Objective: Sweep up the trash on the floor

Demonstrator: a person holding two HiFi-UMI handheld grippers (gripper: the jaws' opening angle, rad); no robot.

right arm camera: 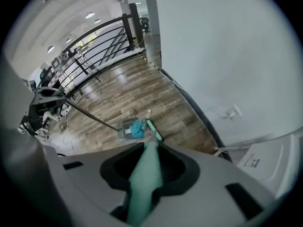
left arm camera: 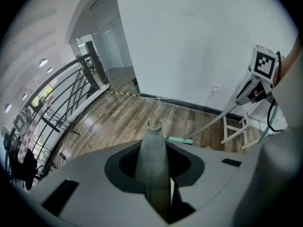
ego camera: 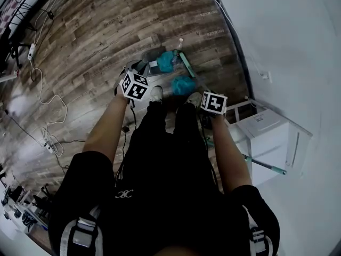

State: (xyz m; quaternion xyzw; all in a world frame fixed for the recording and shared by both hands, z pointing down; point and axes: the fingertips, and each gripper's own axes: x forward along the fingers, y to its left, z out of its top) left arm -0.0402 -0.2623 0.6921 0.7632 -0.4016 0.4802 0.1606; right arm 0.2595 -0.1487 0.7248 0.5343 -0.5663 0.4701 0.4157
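In the head view a grey dustpan [ego camera: 151, 63] lies on the wood floor ahead of my feet, with teal crumpled trash [ego camera: 165, 61] on it. The teal broom head [ego camera: 187, 65] rests at its right side, and a small bottle [ego camera: 180, 43] lies just beyond. Another teal piece [ego camera: 183, 85] lies close to the shoes. My left gripper [ego camera: 134, 86] is shut on the grey dustpan handle [left arm camera: 154, 150]. My right gripper [ego camera: 213, 102] is shut on the teal broom handle [right arm camera: 144, 174]. The right gripper view shows the dustpan [right arm camera: 127, 130], the trash [right arm camera: 137, 128] and the broom head [right arm camera: 154, 129].
A white wall [ego camera: 287, 41] runs along the right, with a white stool or small table [ego camera: 266, 135] against it beside my right arm. Cables [ego camera: 50, 105] trail over the floor at the left. A black railing [left arm camera: 71, 103] stands farther off.
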